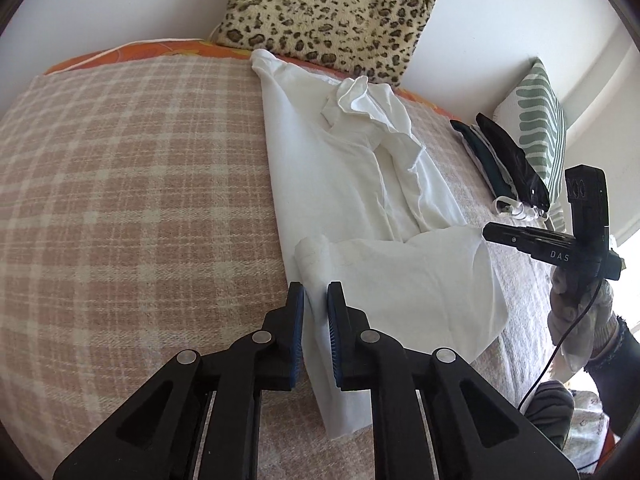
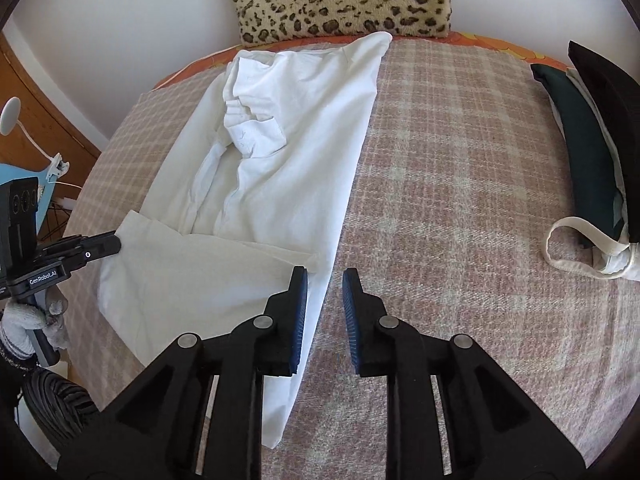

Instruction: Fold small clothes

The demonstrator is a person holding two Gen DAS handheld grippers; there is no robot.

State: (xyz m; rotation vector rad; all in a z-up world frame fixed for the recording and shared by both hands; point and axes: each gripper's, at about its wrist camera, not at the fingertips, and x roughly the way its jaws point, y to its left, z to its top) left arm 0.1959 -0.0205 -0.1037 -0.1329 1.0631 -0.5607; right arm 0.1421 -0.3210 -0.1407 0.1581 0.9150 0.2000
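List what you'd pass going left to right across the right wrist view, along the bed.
Other gripper → white garment → bare plaid blanket → stack of folded dark clothes.
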